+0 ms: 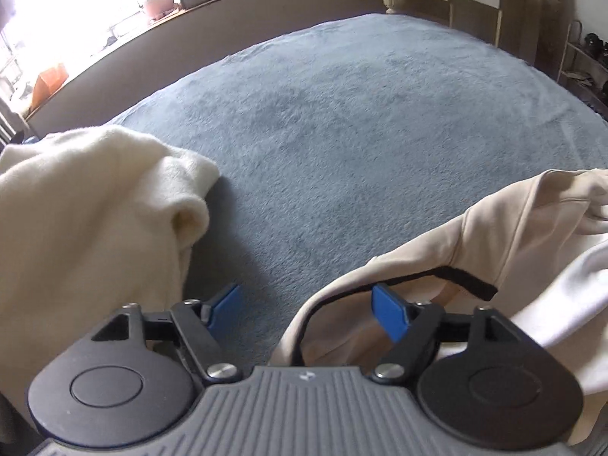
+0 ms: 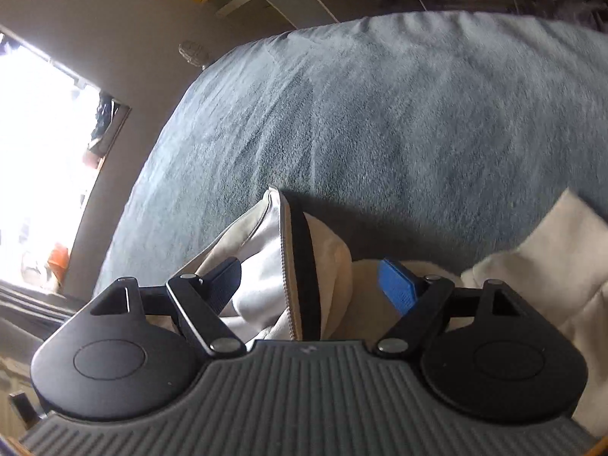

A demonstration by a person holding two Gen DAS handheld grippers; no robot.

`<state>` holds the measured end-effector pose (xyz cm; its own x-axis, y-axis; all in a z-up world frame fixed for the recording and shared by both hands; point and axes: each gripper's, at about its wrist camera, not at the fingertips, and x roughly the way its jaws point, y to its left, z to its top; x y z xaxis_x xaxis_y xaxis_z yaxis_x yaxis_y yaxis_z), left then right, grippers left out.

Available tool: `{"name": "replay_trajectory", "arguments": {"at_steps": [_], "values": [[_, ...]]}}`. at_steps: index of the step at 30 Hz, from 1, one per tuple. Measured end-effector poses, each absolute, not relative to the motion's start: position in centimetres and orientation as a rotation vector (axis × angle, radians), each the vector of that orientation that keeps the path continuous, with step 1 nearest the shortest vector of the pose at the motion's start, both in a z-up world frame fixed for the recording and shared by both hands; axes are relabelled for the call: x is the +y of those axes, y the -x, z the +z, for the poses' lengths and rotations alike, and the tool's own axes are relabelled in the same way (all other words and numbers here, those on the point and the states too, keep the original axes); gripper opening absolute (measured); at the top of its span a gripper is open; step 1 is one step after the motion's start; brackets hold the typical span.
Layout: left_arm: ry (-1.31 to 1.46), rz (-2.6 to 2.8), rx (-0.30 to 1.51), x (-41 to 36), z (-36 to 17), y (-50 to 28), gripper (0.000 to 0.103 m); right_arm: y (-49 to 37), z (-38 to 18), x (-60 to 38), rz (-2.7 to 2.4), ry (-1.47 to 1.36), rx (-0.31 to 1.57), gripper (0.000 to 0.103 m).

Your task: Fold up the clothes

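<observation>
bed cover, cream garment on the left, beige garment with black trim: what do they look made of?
Bed cover: looks like plush fleece or short-pile fabric, matte blue-grey, with a visible nap.
Cream garment: probably thick fleece; fuzzy surface, soft rounded folds.
Beige garment: smoother knit, perhaps sweatshirt jersey; flat matte face, crisp seams, with a black trim that seems to be a woven or ribbed band.

- I see a blue-grey blanket, plush cloth with a short, rough nap.
- A cream garment looks like soft, fuzzy fleece.
- A beige garment is smooth, matt cloth with black trim.
- My left gripper is matt black plastic with shiny metal rivets.
</observation>
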<state>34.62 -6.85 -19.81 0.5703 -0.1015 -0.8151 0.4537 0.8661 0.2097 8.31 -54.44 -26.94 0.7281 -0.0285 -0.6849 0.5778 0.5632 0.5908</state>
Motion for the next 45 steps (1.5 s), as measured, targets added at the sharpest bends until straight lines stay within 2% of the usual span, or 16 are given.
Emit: {"name": "replay_trajectory", "arguments": {"at_steps": [1,6,10,12,15,17,18,20,23,24,25,27,36,45], "values": [[-0.447,-0.352,0.910,-7.4,-20.1,-34.5,0.087,-9.2,-26.9,-54.7,-0.376,-0.865,0.704,0.081],[-0.579,-0.414,1.027,-9.8,-23.8,-36.0,0.088,-14.2,-28.4,-56.2,-0.276,-0.741,0.854,0.084],[-0.590,-0.422,1.080,-10.4,-26.0,-37.2,0.087,-18.7,-29.6,-55.8,-0.198,-0.670,0.951,0.084],[-0.588,-0.426,1.105,-10.7,-26.9,-37.7,0.083,-20.9,-30.0,-54.6,-0.127,-0.640,0.995,0.084],[-0.585,-0.433,1.137,-11.0,-27.9,-38.2,0.071,-24.1,-30.6,-51.3,-0.083,-0.501,1.070,0.085],[-0.588,-0.462,1.142,-11.3,-28.2,-38.2,0.058,-25.7,-31.0,-49.0,-0.084,-0.374,1.110,0.085],[-0.590,-0.476,1.144,-11.5,-28.4,-38.2,0.055,-26.3,-31.3,-48.0,-0.087,-0.318,1.123,0.086],[-0.588,-0.504,1.143,-11.8,-28.8,-38.1,0.037,-27.1,-31.6,-46.2,-0.098,-0.218,1.142,0.085],[-0.564,-0.504,1.126,-11.8,-28.8,-37.8,0.024,-27.7,-31.6,-45.0,-0.127,-0.117,1.154,0.074],[-0.556,-0.496,1.114,-11.8,-28.7,-37.6,0.019,-27.8,-31.3,-44.8,-0.143,-0.091,1.149,0.062],[-0.548,-0.487,1.102,-11.7,-28.6,-37.5,0.015,-27.9,-30.9,-44.6,-0.162,-0.065,1.143,0.044],[-0.524,-0.467,1.075,-11.4,-28.1,-37.4,0.012,-28.0,-30.1,-44.3,-0.200,-0.014,1.129,0.017],[-0.368,-0.391,0.962,-9.3,-24.5,-40.9,0.010,-32.4,-26.5,-44.4,-0.325,0.222,0.968,0.010],[-0.255,-0.238,0.867,-8.5,-22.3,-49.7,0.010,-46.2,-21.3,-43.1,-0.284,0.389,0.739,0.010]]}}
